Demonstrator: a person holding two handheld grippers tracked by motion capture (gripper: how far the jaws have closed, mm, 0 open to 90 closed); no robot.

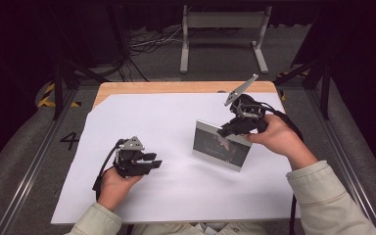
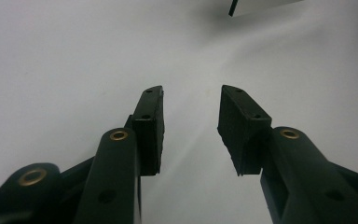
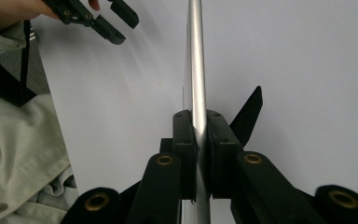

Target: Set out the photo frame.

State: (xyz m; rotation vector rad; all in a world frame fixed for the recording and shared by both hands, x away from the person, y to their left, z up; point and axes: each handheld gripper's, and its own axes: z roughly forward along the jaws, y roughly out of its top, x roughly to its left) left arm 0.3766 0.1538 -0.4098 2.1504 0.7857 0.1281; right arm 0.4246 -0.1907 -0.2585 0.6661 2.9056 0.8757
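Picture frame (image 1: 222, 146), silver-edged with a dark print behind its glass, stands upright right of centre in the high view, its lower edge on the white paper sheet (image 1: 166, 122) that covers the desk (image 1: 176, 87). In the right tool view its metal edge (image 3: 196, 60) runs as a thin vertical bar up the middle of the frame, and a black stand leg (image 3: 249, 114) angles out to the right behind it.

Right tool (image 1: 235, 128) pinches the top right portion of the picture frame: in the right tool view both black pads are pressed against opposite faces of the silver edge, with no gap visible. The right hand (image 1: 279, 139) holds this tool from the right side of the high view, with a pale sleeve (image 1: 323, 196) entering from the lower right corner. A grey three-cornered plate (image 1: 241, 89) rises above the tool.

Left tool (image 1: 152, 160) sits at lower left of centre in the high view, well apart from the picture frame, held by the left hand (image 1: 115, 185). Its jaws stand spread; in the left tool view bare white paper shows between the two pads (image 2: 150, 126) and nothing is gripped. A corner of the picture frame (image 2: 261, 4) appears at the top edge of that view.

Wood of the desk shows along the far edge, beyond the paper. A grey metal stand (image 1: 223, 36) is on the floor at the top centre of the high view.
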